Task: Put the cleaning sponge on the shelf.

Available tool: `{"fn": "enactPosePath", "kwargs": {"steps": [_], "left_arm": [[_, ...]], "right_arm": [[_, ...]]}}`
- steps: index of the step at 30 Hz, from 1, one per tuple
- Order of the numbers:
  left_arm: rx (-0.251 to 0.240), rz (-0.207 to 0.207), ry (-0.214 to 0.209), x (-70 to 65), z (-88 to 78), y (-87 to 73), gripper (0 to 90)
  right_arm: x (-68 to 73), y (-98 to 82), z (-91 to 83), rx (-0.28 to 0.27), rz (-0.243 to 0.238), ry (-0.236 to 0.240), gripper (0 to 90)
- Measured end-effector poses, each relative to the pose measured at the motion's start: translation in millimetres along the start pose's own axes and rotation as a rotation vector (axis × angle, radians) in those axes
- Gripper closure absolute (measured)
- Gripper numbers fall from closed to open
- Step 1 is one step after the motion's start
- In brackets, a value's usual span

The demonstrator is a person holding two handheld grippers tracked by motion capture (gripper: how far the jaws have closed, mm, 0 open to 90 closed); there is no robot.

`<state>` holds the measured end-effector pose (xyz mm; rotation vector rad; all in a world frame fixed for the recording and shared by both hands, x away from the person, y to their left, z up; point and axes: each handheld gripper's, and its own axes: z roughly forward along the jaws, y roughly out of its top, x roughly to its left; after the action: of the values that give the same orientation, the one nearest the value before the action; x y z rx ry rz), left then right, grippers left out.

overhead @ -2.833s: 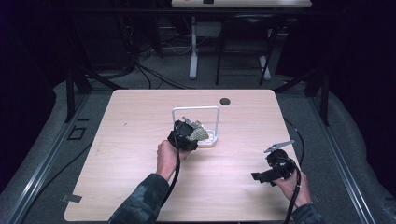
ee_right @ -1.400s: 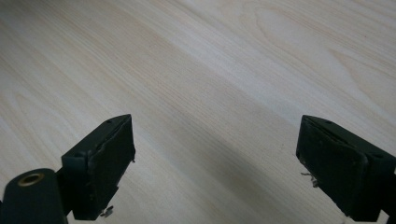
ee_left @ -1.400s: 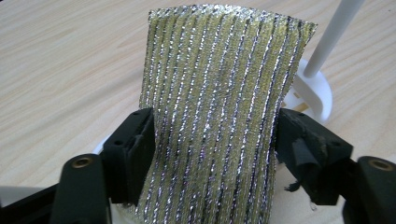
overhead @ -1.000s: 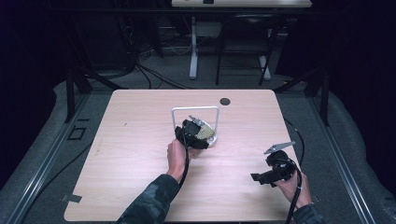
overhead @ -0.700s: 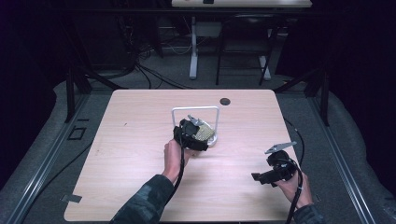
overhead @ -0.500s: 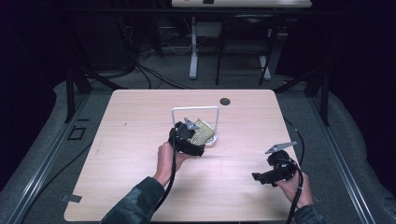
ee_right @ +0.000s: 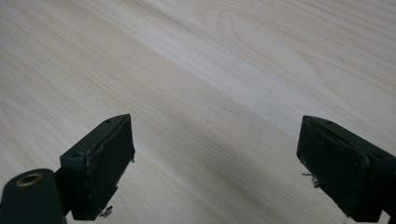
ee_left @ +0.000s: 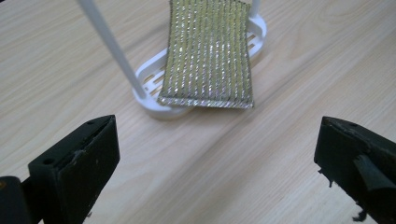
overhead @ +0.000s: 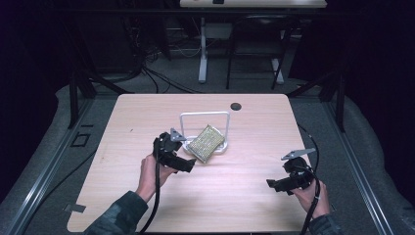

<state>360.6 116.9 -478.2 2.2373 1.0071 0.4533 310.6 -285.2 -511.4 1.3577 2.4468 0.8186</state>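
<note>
The left tool (ee_left: 217,158) is standing wide open and empty, its jaws having just been opening to leave the sponge (ee_left: 210,51) leaning on the white rack (ee_left: 154,95). The right tool (ee_right: 215,168) is resting open and empty over the bare tabletop (ee_right: 210,70), near right, waiting.

surface: wooden table (overhead: 122,196) | on it: white rack (overhead: 222,146), black grommet (overhead: 236,105)

A glittering gold-and-silver rectangular scouring pad (ee_left: 208,53), ribbed in fine woven rows, is seen ahead of the black left gripper (ee_left: 217,158). Beneath it a white slotted plastic rack (ee_left: 152,86) is seen on the pale wood-grain surface (ee_left: 299,70).
</note>
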Motion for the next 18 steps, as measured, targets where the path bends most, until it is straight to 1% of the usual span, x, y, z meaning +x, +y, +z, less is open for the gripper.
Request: {"fn": "enactPosePath", "kwargs": {"steps": [1,2,3,5,6,7,9,10,11,12,13,14,15,16,17,18], "left_arm": [[0.000,0.000,0.000,0.0,0.0,0.0,0.0],[-0.004,-0.009,0.006,4.8,-6.0,-4.7,0.0],[-0.004,-0.009,0.006,4.8,-6.0,-4.7,0.0],[-0.009,-0.016,0.000,10.2,-10.0,-10.1,0.0],[-0.007,-0.012,-0.010,13.0,-11.5,-13.4,0.0],[0.004,-0.013,-0.011,19.0,-14.3,-21.2,0.0],[0.009,-0.019,-0.012,25.9,-16.4,-29.8,0.0],[0.009,-0.019,-0.012,25.9,-16.4,-29.8,0.0],[0.009,-0.033,-0.001,32.3,-18.3,-39.0,0.0],[0.015,-0.040,-0.001,35.5,-19.3,-43.5,0.0],[0.015,-0.040,-0.001,35.5,-19.3,-43.5,0.0],[0.016,-0.042,0.007,38.6,-20.0,-48.1,0.0],[0.023,-0.051,0.023,43.3,-20.5,-57.0,0.0],[0.023,-0.051,0.023,43.3,-20.5,-57.0,0.0],[0.030,-0.070,0.027,46.7,-21.2,-65.5,0.0],[0.030,-0.070,0.027,46.7,-21.2,-65.5,0.0]], "right_arm": [[0.0,0.0,0.0,0.000,0.000,0.000,10.7],[-0.2,0.0,-0.9,-0.002,0.000,-0.009,10.9],[-0.3,0.0,-0.5,-0.003,-0.002,-0.013,11.0],[-0.3,0.0,-0.2,0.000,-0.006,-0.017,11.1],[0.4,0.1,-0.1,0.007,-0.005,-0.025,11.2],[1.1,-0.1,-0.3,0.010,-0.014,-0.032,11.3],[0.7,-0.1,-0.2,0.006,-0.015,-0.031,11.3],[0.7,-0.1,-0.2,0.006,-0.015,-0.031,11.3],[1.0,-0.4,1.6,0.009,-0.018,-0.017,11.2],[1.0,-0.7,3.0,0.016,-0.025,-0.022,11.2],[1.4,-0.8,4.2,0.024,-0.026,-0.015,11.1],[1.6,-1.1,5.3,0.029,-0.033,-0.019,11.1],[2.5,-1.0,6.1,0.031,-0.029,-0.016,11.0],[2.5,-1.0,6.1,0.031,-0.029,-0.016,11.0],[2.8,-0.9,6.2,0.036,-0.035,-0.016,11.0],[2.8,-0.9,6.2,0.036,-0.035,-0.016,11.0]]}}
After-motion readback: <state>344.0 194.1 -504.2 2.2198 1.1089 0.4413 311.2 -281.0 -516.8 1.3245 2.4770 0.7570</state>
